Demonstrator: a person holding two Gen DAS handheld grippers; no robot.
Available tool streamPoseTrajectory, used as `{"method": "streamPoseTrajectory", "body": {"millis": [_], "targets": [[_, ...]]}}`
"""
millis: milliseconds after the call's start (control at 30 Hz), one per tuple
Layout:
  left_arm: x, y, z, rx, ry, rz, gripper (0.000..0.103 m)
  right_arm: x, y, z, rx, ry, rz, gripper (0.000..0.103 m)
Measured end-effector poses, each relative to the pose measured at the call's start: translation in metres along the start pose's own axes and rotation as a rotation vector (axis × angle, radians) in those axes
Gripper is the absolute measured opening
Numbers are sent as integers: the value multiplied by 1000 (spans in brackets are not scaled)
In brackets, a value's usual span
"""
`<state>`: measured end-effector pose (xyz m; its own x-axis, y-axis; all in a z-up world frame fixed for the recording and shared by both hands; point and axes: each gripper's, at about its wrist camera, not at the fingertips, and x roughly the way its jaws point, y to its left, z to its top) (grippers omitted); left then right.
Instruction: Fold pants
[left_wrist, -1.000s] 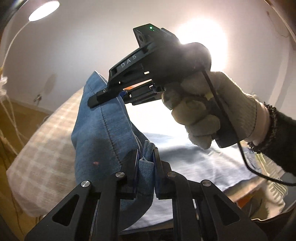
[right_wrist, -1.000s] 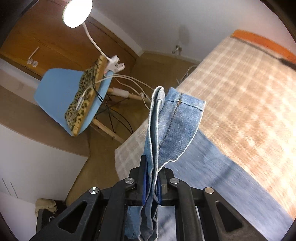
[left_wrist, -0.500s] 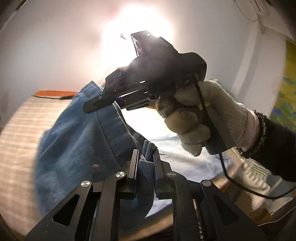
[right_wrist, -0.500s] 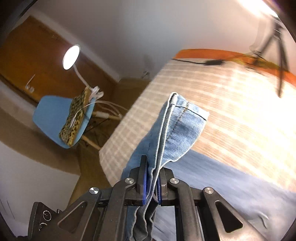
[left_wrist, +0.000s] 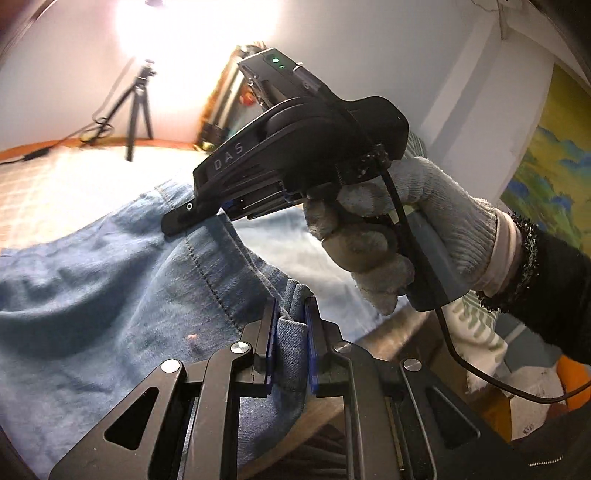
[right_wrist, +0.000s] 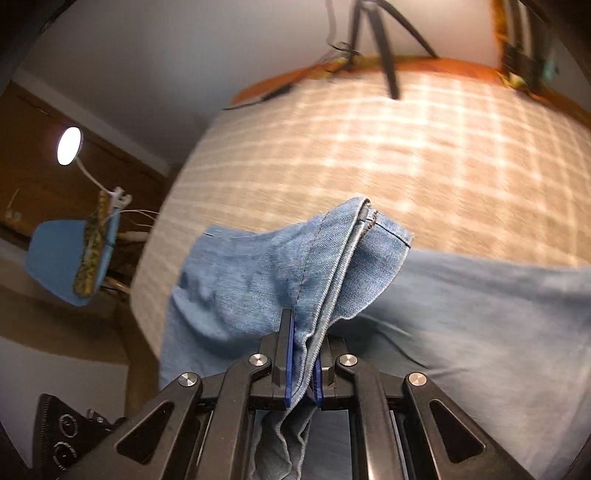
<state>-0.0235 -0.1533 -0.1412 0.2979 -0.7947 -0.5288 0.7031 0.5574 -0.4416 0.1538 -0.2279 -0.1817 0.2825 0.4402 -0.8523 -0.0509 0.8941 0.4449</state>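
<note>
The pants are light blue denim (left_wrist: 110, 288). My left gripper (left_wrist: 290, 314) is shut on a bunched fold of their edge, low in the left wrist view. My right gripper (left_wrist: 192, 218), held by a gloved hand (left_wrist: 399, 236), pinches the same edge a little farther on. In the right wrist view my right gripper (right_wrist: 304, 339) is shut on the hemmed edge of the pants (right_wrist: 258, 273), which drape down onto the bed. The rest of the denim (right_wrist: 480, 306) lies spread over the bed to the right.
The bed has a beige checked cover (right_wrist: 369, 147) with an orange edge at the far side. A tripod (left_wrist: 138, 99) stands on it near a bright lamp. A blue chair (right_wrist: 62, 258) and a desk lamp (right_wrist: 68, 146) stand left of the bed.
Both grippers have swung down and forward with the held edge. The pants, which hung lifted before, now drape lower over the bed. Both grips are unchanged.
</note>
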Motion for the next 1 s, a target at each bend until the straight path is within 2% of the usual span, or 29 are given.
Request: {"method": "streamPoseTrajectory", "body": {"millis": [267,500,733,1000], "targets": [[27,-20,13,35,20,-50,12,-25,-29,-11,33,-45,-22,6],[59,-55,25,100,42,-118,12,-66,-60,-33,59,-94,-66,6],[98,-93,35,160,72,-197,12,-109,-107,-64,125,-143,-126,6],[141,-139,44,189,94,-289,12,-157,-161,-84,190,-180,-217,5]]}}
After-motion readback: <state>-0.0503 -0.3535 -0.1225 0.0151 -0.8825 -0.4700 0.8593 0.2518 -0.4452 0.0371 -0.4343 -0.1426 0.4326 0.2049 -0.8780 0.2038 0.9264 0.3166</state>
